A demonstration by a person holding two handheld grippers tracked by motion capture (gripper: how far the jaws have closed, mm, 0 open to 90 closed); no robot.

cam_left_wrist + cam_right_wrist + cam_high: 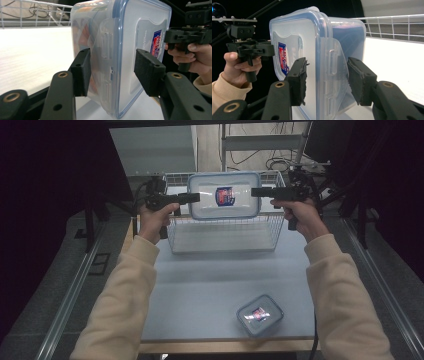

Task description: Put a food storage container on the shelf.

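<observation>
Here each hand-held gripper, left (194,197) and right (257,192), clamps half-open onto one end of the large lidded container (224,195).

Overall light: the high view was dimly lit, with black surrounds at both sides.
Glare: the lid of the large box (224,195) was washed pale from above, and a bright spot was thrown on the small box (259,314).
Overexposure: the basket (32,10) floor was blown out to white in both gripper views.
Shadows: soft bands were cast across the table (200,290).
Focus: the jaws close to the lens were rendered slightly soft.
Grain: mild noise was seen in the dark areas.
</observation>
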